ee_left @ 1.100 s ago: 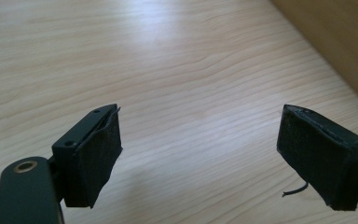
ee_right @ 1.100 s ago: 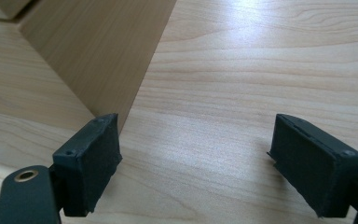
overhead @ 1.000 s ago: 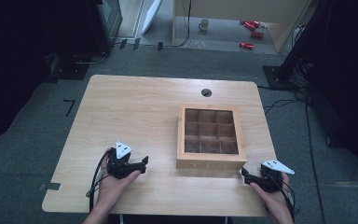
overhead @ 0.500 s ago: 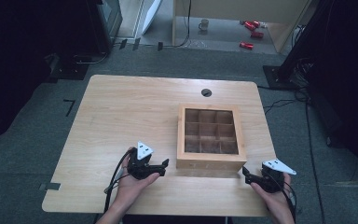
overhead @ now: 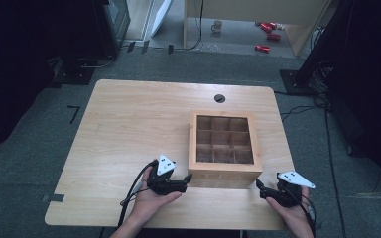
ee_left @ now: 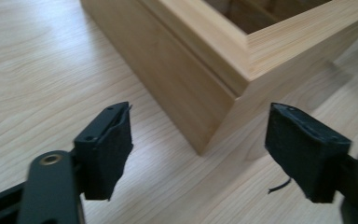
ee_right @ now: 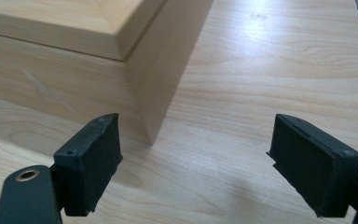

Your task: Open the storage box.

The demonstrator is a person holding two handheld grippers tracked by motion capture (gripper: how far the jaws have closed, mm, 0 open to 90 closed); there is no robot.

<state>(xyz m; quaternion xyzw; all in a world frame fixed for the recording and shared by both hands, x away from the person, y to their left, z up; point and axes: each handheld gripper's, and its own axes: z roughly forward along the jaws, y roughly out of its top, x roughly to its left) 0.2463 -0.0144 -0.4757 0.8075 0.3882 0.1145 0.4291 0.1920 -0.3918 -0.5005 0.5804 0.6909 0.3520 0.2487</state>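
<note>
High view: two handheld grippers flank a wooden compartment box [overhead: 224,143] on a light wood table [overhead: 129,124].

The left gripper [overhead: 184,180] and right gripper [overhead: 259,189] gape wide and empty at its near corners (no readable markings).

I see a light wooden table [overhead: 139,129] with rounded corners, standing on a grey floor [overhead: 30,163]. From the centre of the table, a round dark cable hole [overhead: 220,98] is near the far edge at about 1 o'clock. A wooden box [overhead: 224,144] divided into nine open compartments lies directly on the table at about 4 o'clock, near the front edge.
</note>
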